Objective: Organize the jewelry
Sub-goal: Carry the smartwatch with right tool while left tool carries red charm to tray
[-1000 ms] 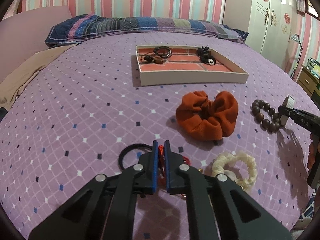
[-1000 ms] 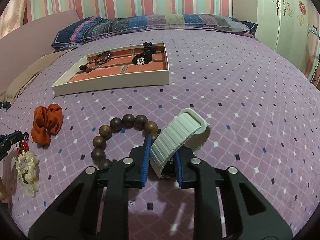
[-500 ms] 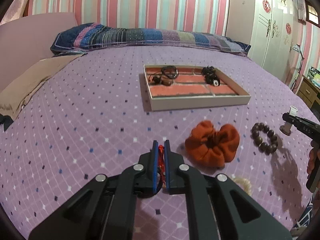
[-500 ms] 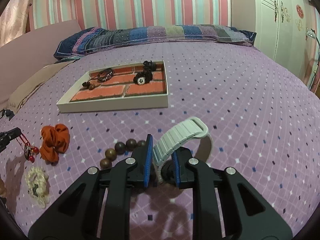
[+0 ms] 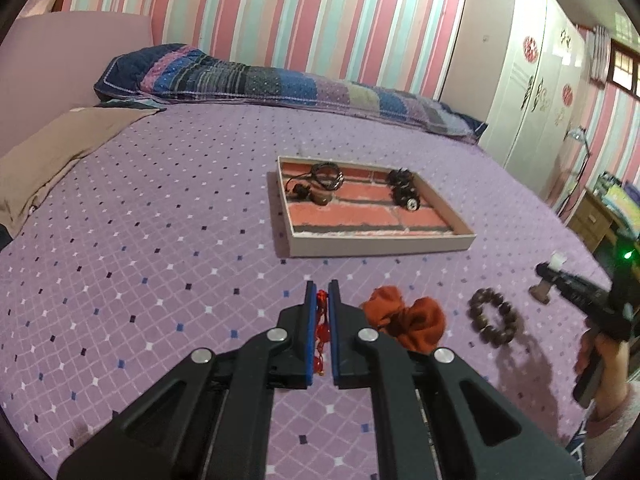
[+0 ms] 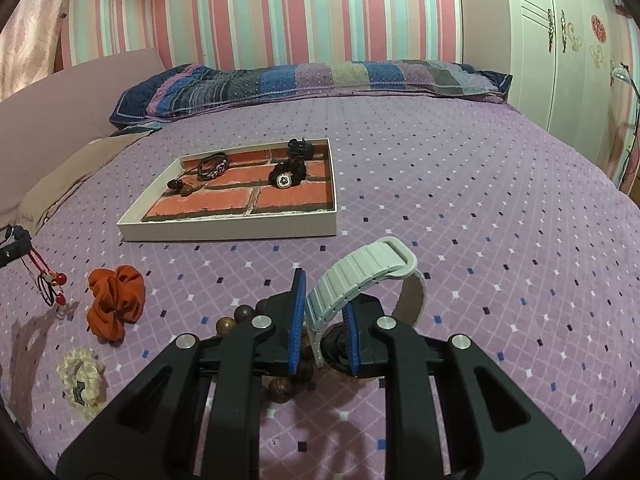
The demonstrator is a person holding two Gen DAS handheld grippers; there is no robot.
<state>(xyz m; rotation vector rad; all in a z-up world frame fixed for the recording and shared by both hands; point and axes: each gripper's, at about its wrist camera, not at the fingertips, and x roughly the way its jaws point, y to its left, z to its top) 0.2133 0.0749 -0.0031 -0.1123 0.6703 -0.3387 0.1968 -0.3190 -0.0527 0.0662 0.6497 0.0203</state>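
Jewelry in both grippers, both lifted off the purple bedspread (image 5: 160,208). Left gripper (image 5: 322,296) is clamped narrow on a red cord bracelet (image 5: 321,312); from the right wrist view it dangles with red beads and black loops (image 6: 50,286) hanging free below the jaws. Right gripper (image 6: 322,312) is closed on a grey link watch band (image 6: 360,276), loop arching up and to the right of the fingers.

Target is the brick-lined tray (image 5: 380,245), ahead of both, already holding dark bracelets and a watch-like piece at the far end. Near half looks free.

Judgement: carry phase, both items still short of the tray.
- Clear the near wall with margin; the cord's hanging beads will snag it if the left comes in low.
- Lower until the dangling part rests on the liner, then open.
- Stagger the drops, left side and right side, so the grippers don't meet.
- Watch band is stiff; may spring on release, so set it down flat.

Orange scrunchie (image 6: 116,300), wooden bead bracelet (image 5: 494,318), cream scrunchie (image 6: 82,380) remain on the bed.
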